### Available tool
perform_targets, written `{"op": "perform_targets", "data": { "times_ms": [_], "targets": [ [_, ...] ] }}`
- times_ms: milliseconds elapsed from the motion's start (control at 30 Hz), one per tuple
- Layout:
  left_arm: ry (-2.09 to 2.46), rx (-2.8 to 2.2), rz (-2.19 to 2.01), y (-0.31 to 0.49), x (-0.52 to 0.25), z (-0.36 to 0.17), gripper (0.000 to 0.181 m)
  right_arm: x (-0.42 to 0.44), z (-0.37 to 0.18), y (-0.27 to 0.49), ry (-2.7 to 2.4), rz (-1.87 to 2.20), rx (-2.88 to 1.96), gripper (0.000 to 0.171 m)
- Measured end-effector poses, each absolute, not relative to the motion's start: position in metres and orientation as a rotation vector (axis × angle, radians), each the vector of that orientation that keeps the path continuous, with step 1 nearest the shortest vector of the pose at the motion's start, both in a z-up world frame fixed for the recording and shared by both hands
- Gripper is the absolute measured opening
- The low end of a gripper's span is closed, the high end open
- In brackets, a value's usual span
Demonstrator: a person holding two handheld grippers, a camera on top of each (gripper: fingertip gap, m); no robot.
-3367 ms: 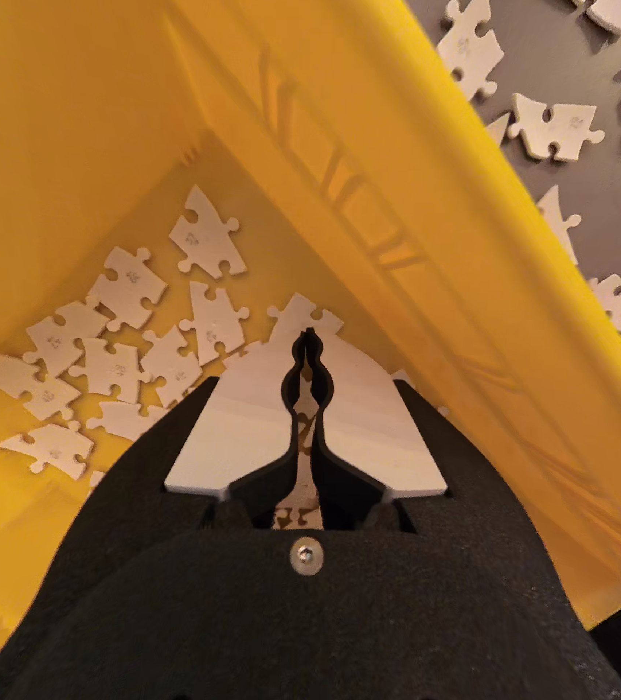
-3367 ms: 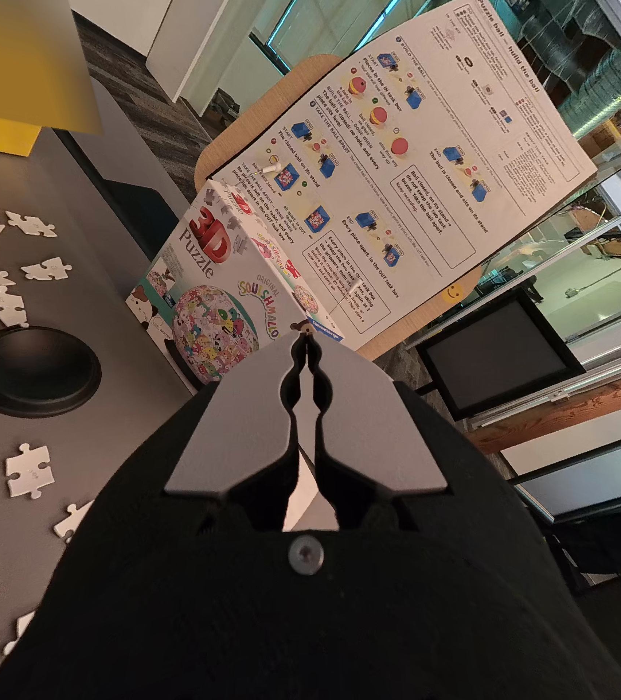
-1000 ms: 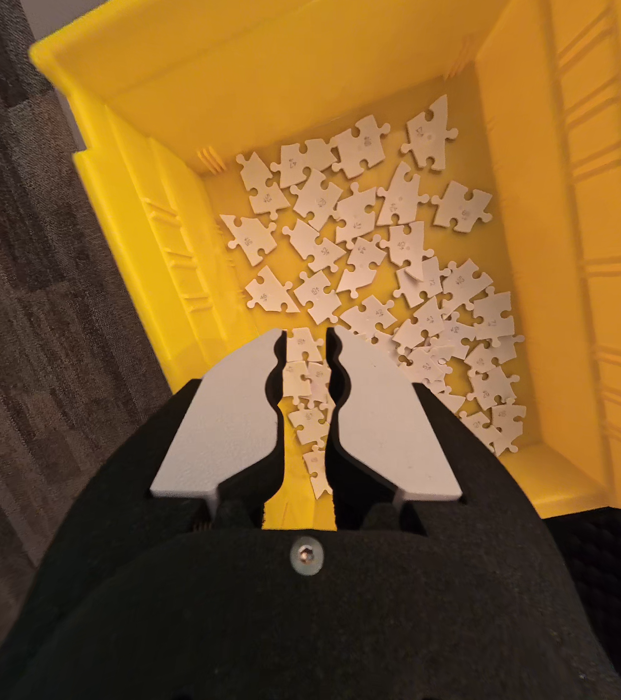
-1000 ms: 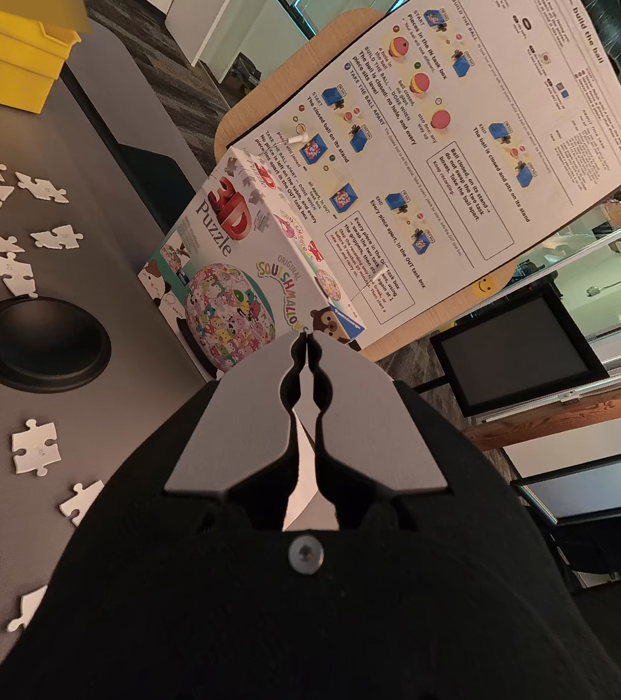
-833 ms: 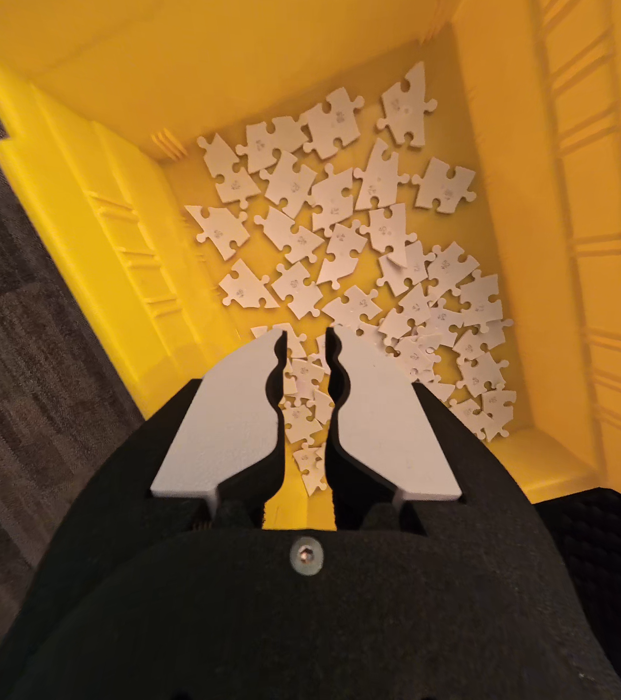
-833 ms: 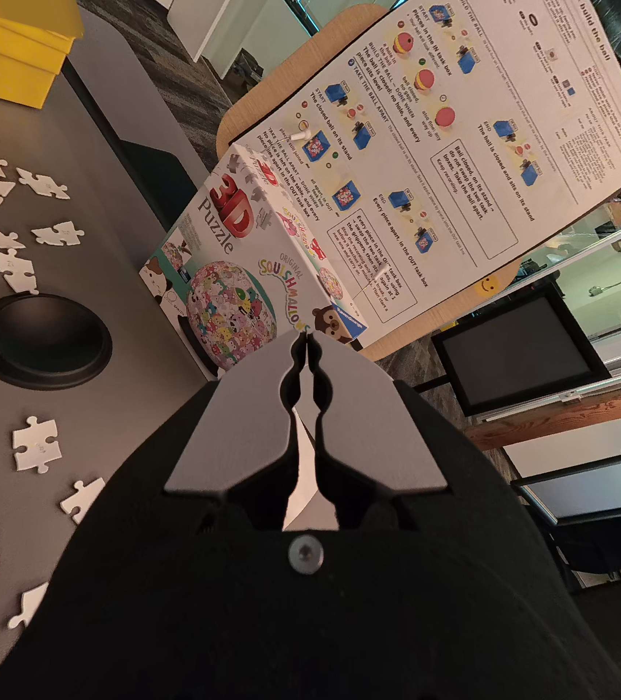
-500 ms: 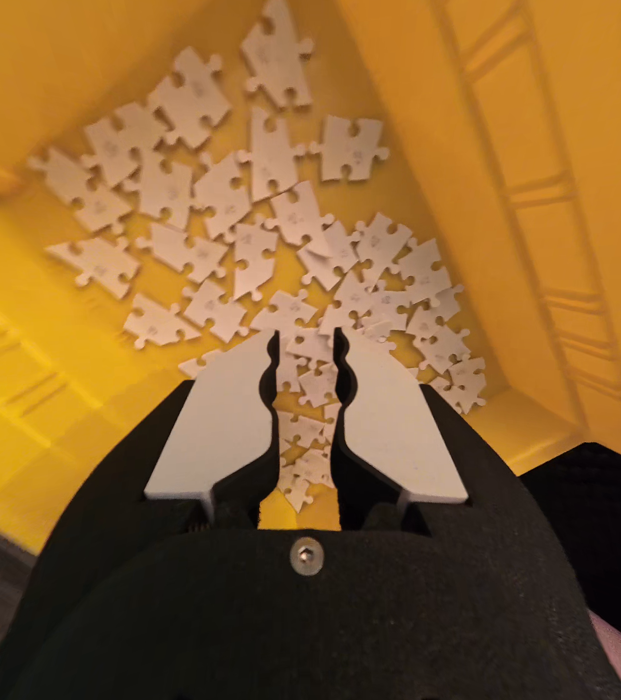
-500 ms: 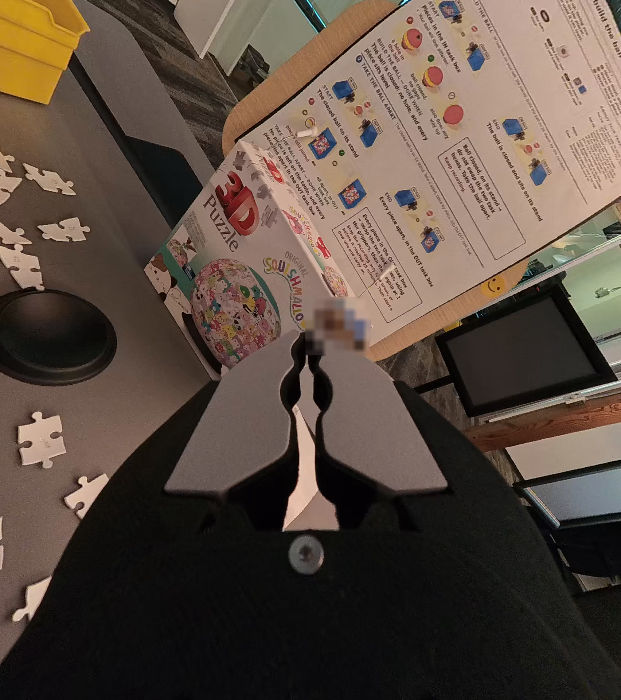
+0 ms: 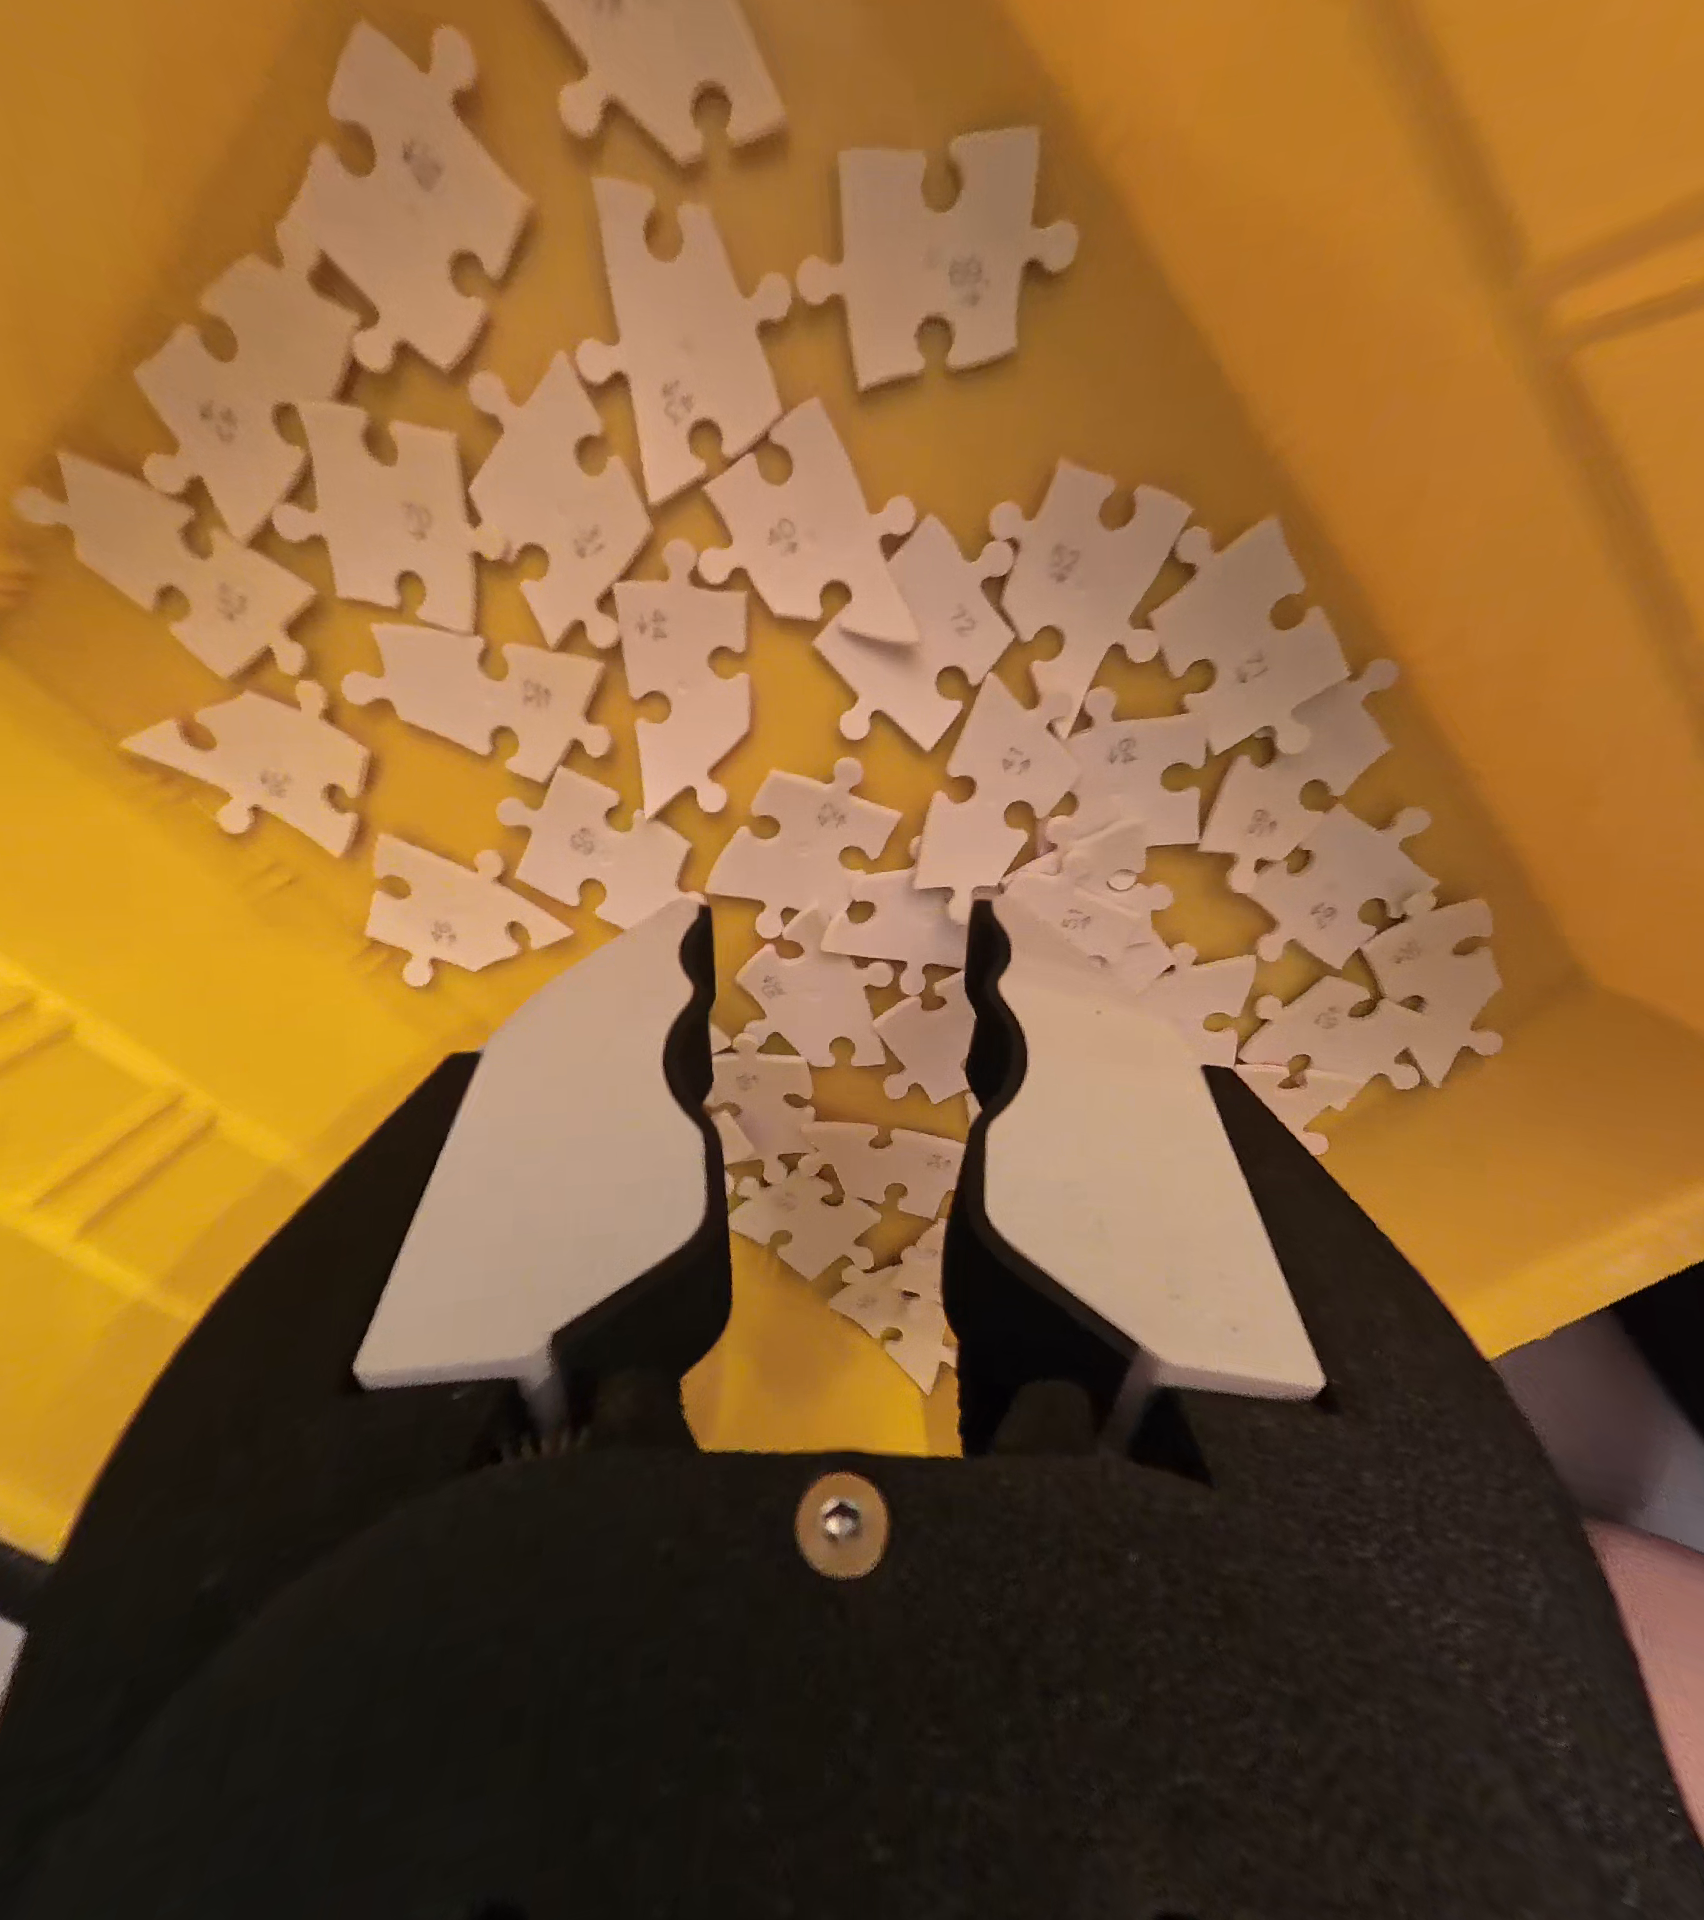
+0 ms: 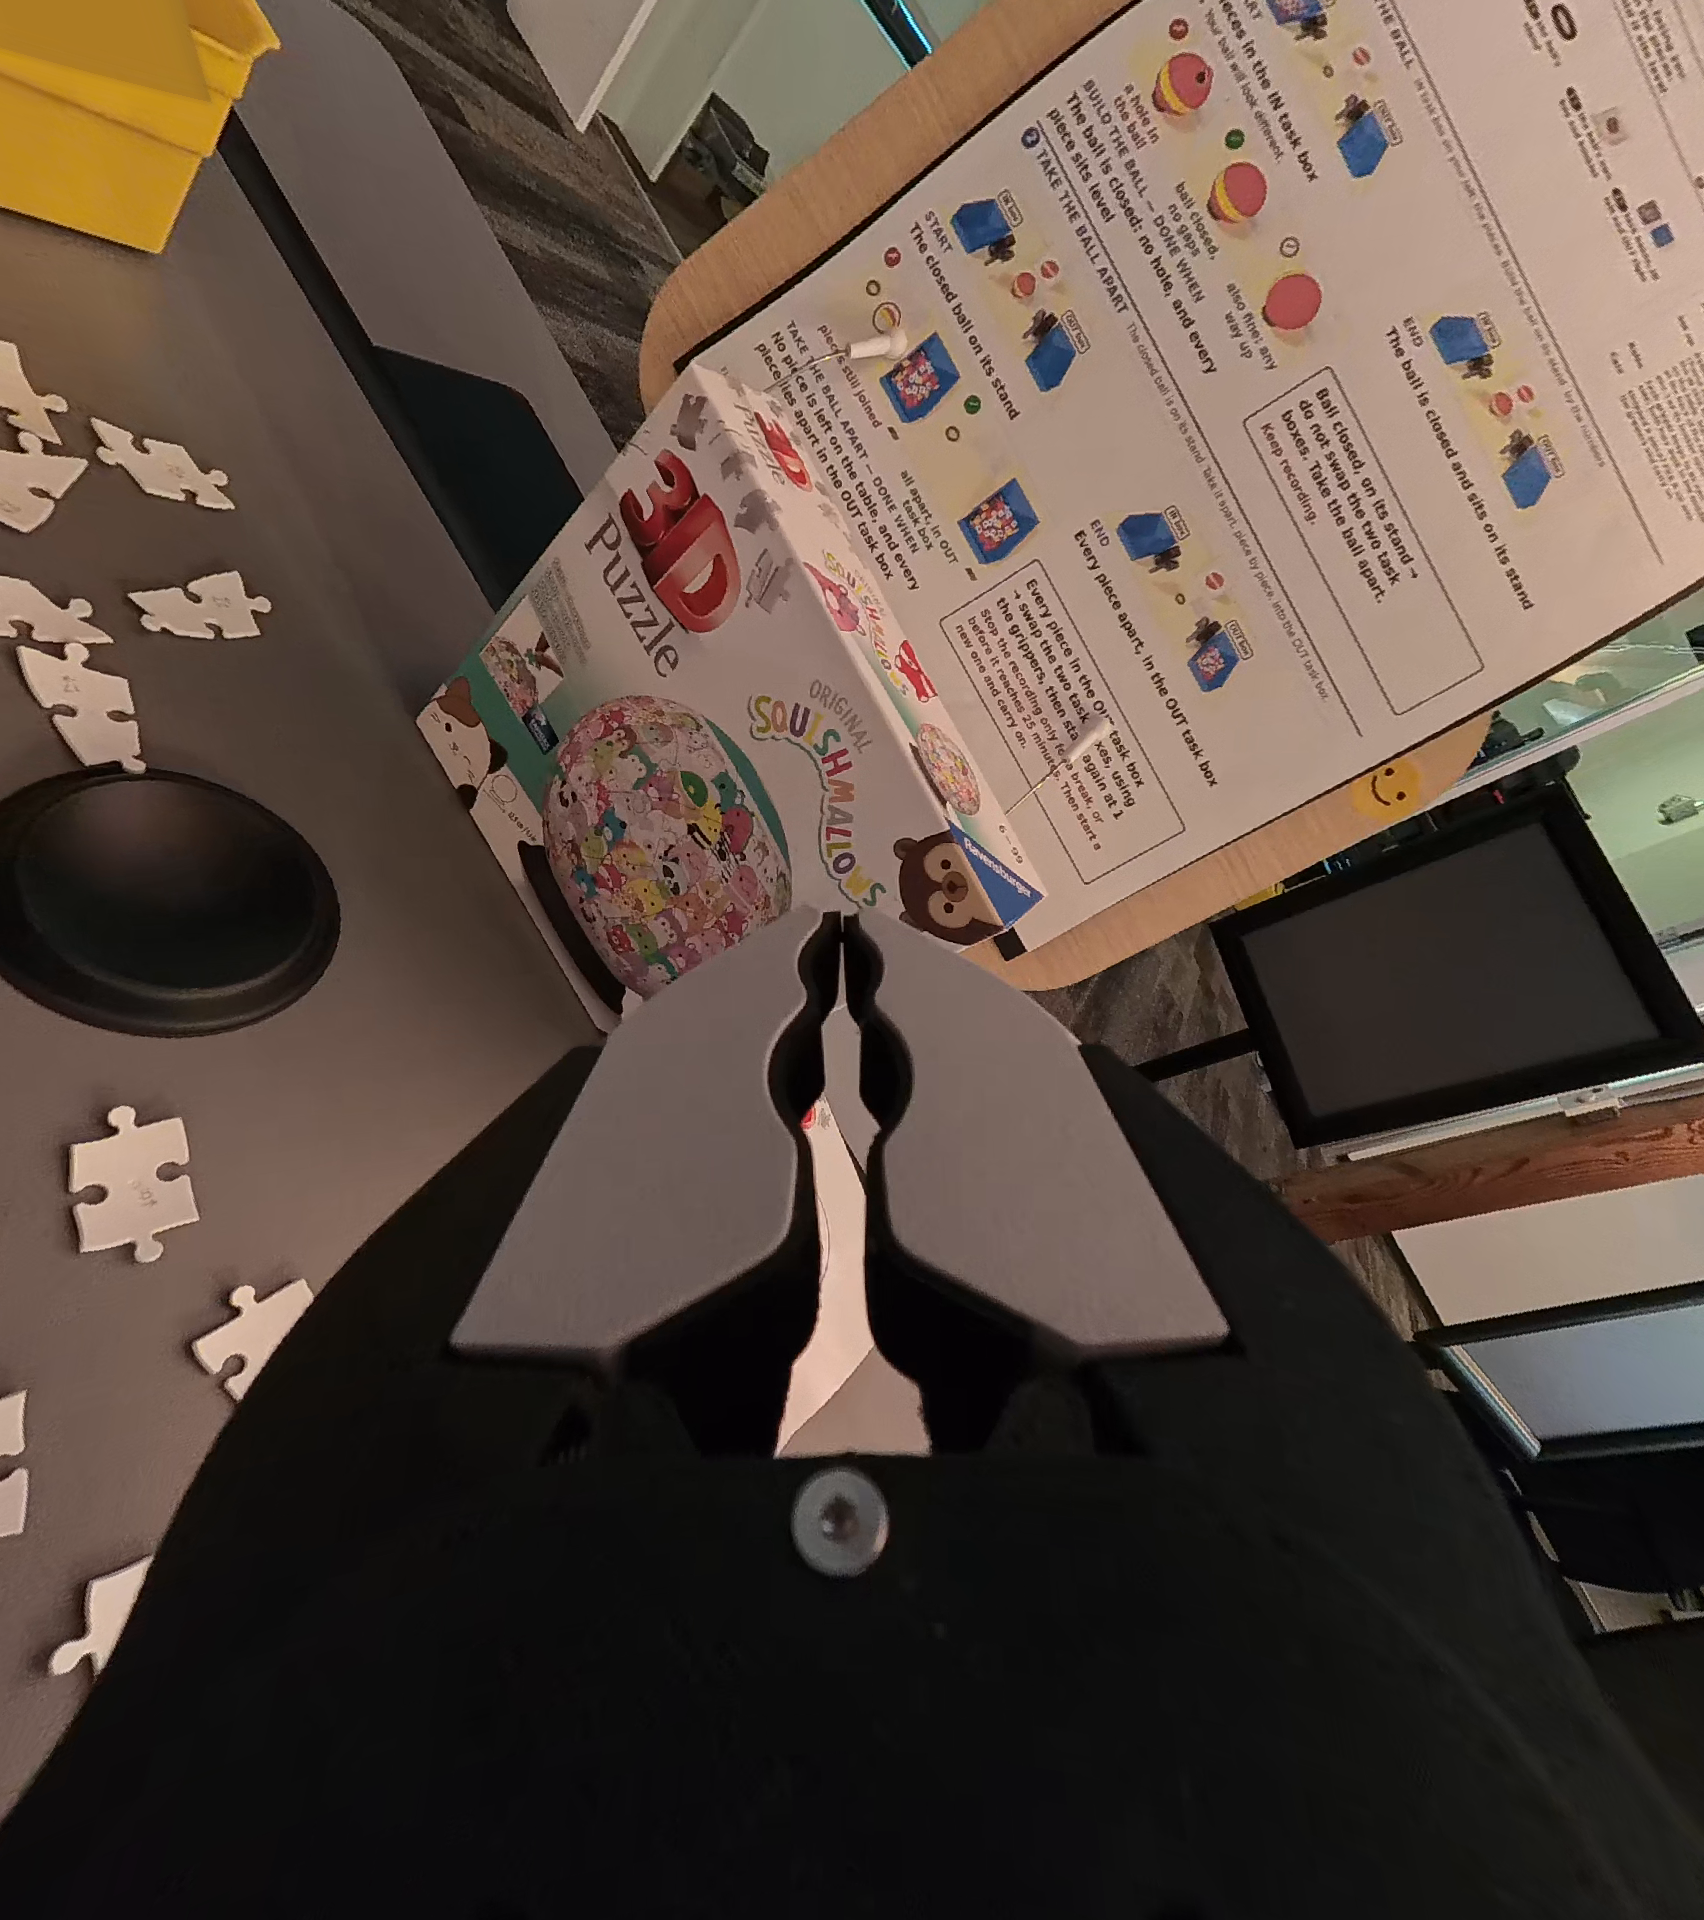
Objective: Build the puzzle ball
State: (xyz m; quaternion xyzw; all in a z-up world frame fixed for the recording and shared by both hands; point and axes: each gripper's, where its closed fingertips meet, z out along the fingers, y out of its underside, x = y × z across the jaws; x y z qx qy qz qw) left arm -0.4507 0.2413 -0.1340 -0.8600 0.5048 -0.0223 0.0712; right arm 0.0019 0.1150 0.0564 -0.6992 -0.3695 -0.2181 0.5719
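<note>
Left gripper (image 9: 837, 914) hovering, jaws apart, inside yellow plastic bin (image 9: 1295, 312), straddling overlapping white cardboard puzzle pieces (image 9: 832, 982) just ahead, likely lining up pick. Right gripper (image 10: 843, 920) waiting, jaws together, empty.

Matt white card puzzle pieces (image 9: 682, 707) lie in a smooth, slightly glossy yellow plastic bin (image 9: 204, 1091), while a matt grey counter (image 10: 391, 1101) carries a glossy printed cardboard box (image 10: 723, 665) and a satin black plastic stand (image 10: 147, 899).
</note>
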Motion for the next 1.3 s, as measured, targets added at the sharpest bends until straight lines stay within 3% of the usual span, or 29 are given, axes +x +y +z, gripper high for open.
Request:
{"op": "perform_targets", "data": {
  "times_ms": [433, 1300],
  "targets": [
    [1.711, -2.485, -0.095, 0.233, -0.438, -0.146, 0.052, 0.001, 0.052, 0.116, -0.883, -0.507, -1.656, 0.001],
    [1.573, -2.456, -0.142, 0.252, -0.436, -0.14, 0.04, -0.001, 0.045, 0.117, -0.911, -0.505, -1.678, 0.001]
  ]
}}
